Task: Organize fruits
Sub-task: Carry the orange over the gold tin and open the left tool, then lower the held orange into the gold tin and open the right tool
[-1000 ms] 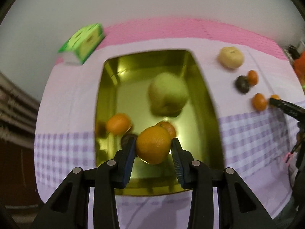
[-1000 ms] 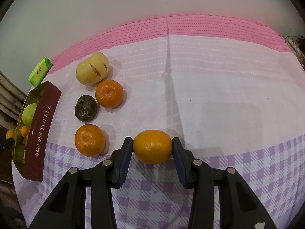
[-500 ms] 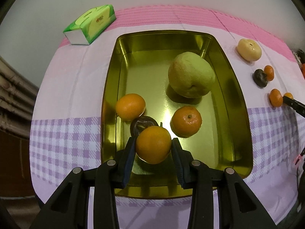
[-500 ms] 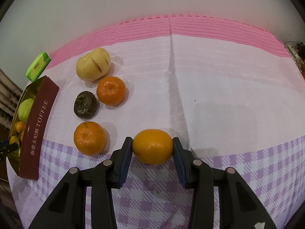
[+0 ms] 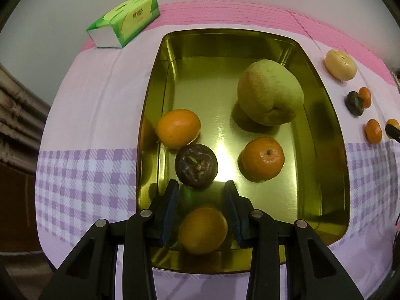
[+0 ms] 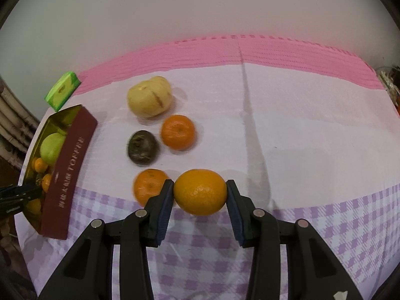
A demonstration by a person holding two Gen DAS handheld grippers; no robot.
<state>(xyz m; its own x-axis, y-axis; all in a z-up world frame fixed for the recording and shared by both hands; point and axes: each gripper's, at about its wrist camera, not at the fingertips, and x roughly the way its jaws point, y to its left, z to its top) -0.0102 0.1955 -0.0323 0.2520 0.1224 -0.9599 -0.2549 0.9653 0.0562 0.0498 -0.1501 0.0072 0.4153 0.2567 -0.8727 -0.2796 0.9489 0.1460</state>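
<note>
My left gripper (image 5: 202,193) is open above the near end of a gold tin tray (image 5: 322,130). An orange (image 5: 203,230) lies loose in the tray below and behind the fingertips. The tray also holds a green pear (image 5: 270,92), two more oranges (image 5: 178,128) (image 5: 262,158) and a dark passion fruit (image 5: 196,166). My right gripper (image 6: 200,196) is shut on an orange (image 6: 200,192), held just above the tablecloth. On the cloth to its left lie two oranges (image 6: 147,186) (image 6: 178,132), a dark passion fruit (image 6: 142,147) and a yellow pear (image 6: 149,96).
A green tissue pack (image 5: 123,21) lies at the far left by the wall. The tray's red side, lettered TOFFEE (image 6: 68,175), stands at the left in the right wrist view, with the left gripper (image 6: 17,195) over it. The table edge runs along the left.
My left gripper has opened and its orange has dropped into the near end of the tray. My right gripper has lifted its orange and moved left, towards the other fruits.
</note>
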